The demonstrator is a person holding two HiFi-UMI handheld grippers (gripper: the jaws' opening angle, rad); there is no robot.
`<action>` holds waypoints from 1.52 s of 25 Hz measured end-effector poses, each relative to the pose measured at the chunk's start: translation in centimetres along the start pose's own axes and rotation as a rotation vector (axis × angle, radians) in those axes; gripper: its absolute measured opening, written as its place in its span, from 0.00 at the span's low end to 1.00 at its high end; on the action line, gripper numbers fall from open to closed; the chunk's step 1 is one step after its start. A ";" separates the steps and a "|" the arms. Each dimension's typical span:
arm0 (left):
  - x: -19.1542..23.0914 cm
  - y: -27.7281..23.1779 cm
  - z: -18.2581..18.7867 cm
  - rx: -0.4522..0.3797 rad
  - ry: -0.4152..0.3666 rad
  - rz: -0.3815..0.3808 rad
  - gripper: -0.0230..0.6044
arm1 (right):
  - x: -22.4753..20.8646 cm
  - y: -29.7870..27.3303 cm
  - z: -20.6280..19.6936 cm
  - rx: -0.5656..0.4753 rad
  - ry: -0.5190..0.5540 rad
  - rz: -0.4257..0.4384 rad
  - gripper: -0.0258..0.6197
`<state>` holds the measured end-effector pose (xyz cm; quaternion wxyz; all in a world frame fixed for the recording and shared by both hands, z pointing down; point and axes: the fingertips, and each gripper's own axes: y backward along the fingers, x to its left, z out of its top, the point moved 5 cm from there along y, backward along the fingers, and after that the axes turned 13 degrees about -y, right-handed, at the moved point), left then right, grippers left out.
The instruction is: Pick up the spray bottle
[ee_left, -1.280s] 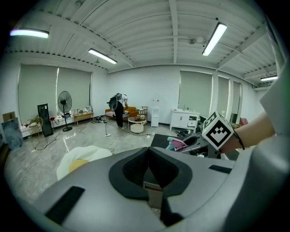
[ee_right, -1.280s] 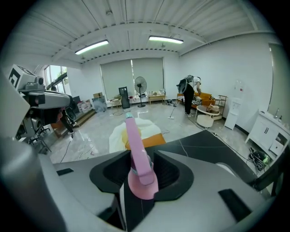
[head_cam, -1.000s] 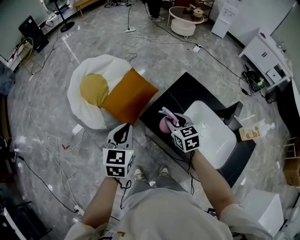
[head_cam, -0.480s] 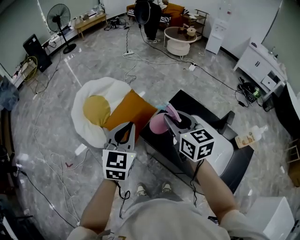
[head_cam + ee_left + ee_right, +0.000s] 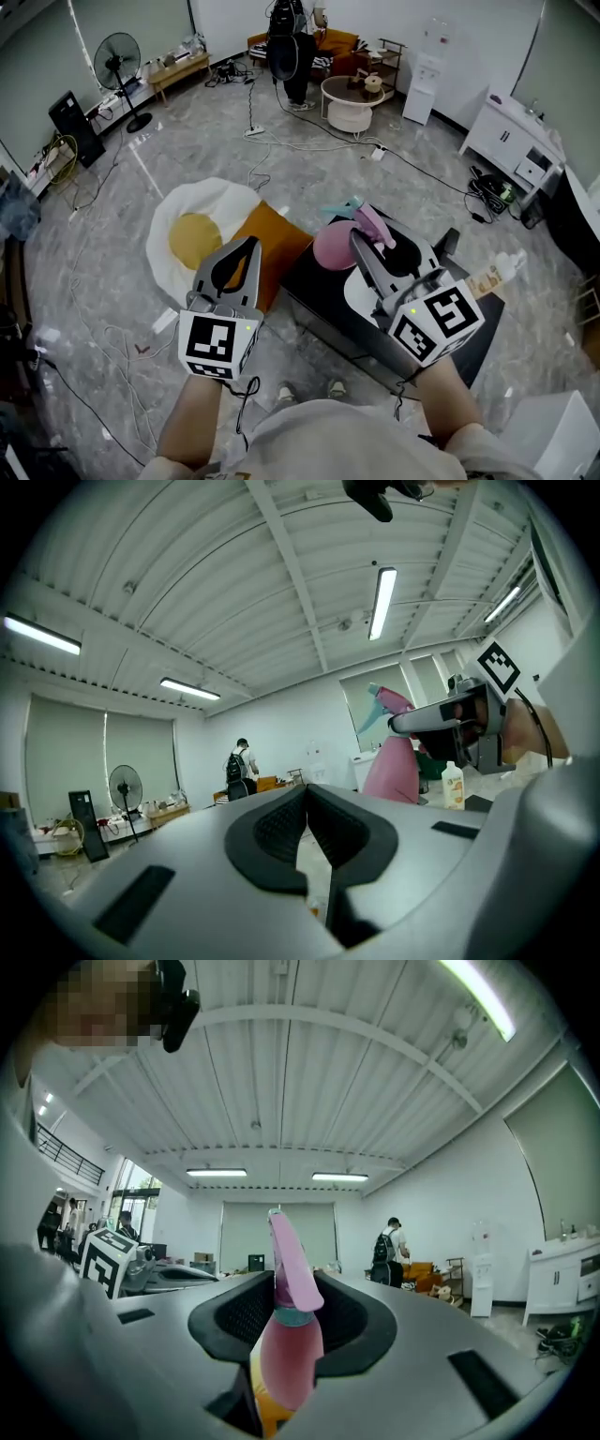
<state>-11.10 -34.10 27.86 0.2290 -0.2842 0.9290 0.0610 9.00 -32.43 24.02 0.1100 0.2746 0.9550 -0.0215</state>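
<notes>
Head view: right gripper covering neck and far side of pink spray bottle, also blocking much of white basin. Print on pump bottle showing too small to read. Right gripper view: bottle's base dropping out of sight between jaws. Left gripper view: left gripper hiding bottle's bottom.
</notes>
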 end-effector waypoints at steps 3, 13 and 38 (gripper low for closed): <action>0.1 1.1 1.5 -0.036 -0.020 0.017 0.07 | 1.3 1.8 1.0 -0.005 0.025 0.025 0.28; -2.1 3.4 3.5 -0.078 -0.060 0.030 0.07 | 3.2 5.6 0.2 0.017 0.073 0.029 0.28; -4.4 5.6 -1.4 0.047 0.015 0.009 0.07 | 2.7 5.6 -7.4 0.180 0.026 -0.004 0.28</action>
